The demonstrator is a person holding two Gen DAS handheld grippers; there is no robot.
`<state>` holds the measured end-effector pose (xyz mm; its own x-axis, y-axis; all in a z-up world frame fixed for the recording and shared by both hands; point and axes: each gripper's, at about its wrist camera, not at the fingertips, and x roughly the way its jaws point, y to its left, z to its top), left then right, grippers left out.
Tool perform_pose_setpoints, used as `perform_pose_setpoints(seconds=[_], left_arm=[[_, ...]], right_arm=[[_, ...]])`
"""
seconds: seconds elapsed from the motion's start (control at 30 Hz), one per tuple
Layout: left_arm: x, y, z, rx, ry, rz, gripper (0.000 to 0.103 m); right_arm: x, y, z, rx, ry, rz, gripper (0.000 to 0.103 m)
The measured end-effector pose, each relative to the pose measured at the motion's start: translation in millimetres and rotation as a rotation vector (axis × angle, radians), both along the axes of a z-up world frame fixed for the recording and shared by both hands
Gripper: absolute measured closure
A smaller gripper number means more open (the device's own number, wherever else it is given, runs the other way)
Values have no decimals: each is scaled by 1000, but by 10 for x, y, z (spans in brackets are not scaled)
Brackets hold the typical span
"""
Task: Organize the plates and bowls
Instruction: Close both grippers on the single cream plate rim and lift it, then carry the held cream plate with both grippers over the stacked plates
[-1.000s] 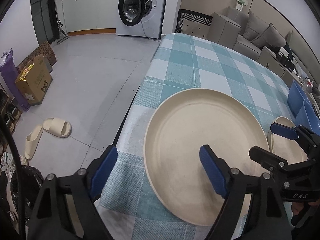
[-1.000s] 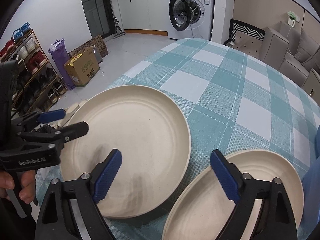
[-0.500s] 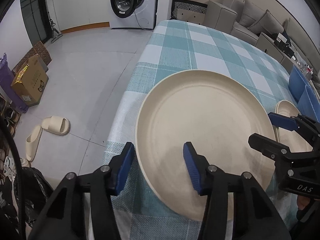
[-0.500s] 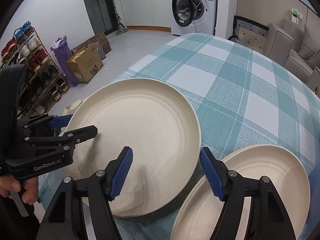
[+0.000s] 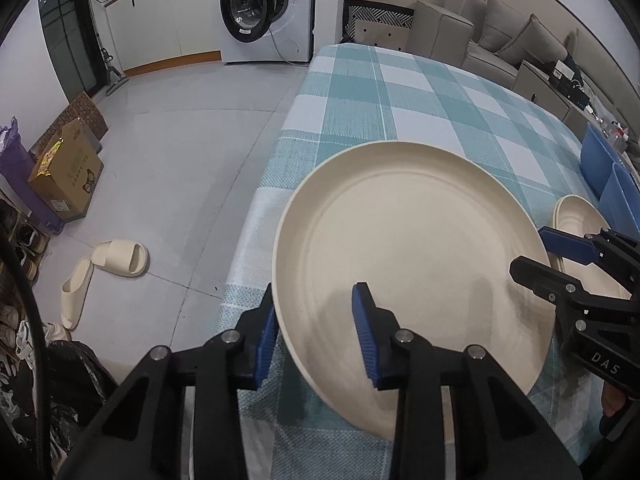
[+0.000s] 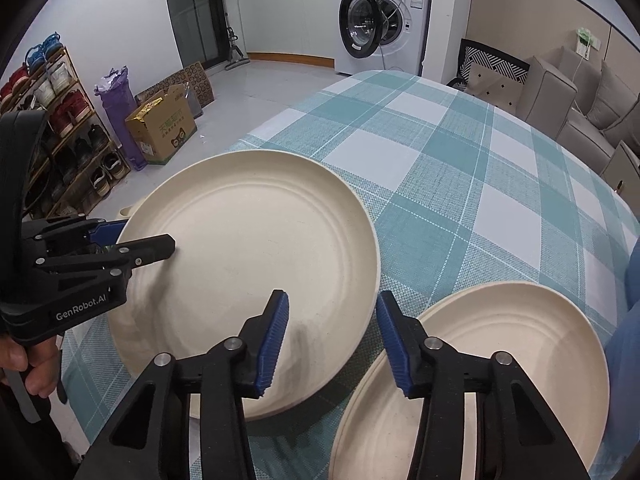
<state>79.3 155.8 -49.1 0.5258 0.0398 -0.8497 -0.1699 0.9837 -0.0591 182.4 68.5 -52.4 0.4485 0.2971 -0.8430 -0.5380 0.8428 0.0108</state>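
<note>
Presently, the left gripper [image 5: 316, 334] is seen with its two blue pads set either side of the near-left rim of the large cream plate [image 5: 408, 264]; its jaws have just been closing, and the outer pad looks to be against the rim, though a full pinch cannot be confirmed. The right gripper [image 6: 332, 340] straddles the same plate's near-right rim, jaws likewise just narrowed, with a gap visible beside each pad, so no grip is made yet. The large plate lies flat near the table's left edge, on the teal checked tablecloth [image 6: 460, 184]. Just beside it, toward the near right corner, a smaller cream plate [image 6: 500, 360] is laid, its rim passing under the right gripper's outer finger. Blue containers [image 5: 608, 176] stand at the right edge. The step in hand is judged to be a two-sided grasp of the large plate. Next, both pinches need to be finished evenly before the plate is lifted level.
</note>
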Motion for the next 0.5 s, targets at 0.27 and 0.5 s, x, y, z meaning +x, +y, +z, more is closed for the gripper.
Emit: perform_pose_setpoints(seconds=[0.27,0.5], left_arm=[[-21,30,60,-4,-18,7,69],[-42,14,118,-6,-33,2,69]], right_arm=[[-25,-57,29,3,-33,-20,76],[-44,-110,127,20,-50,-33,77]])
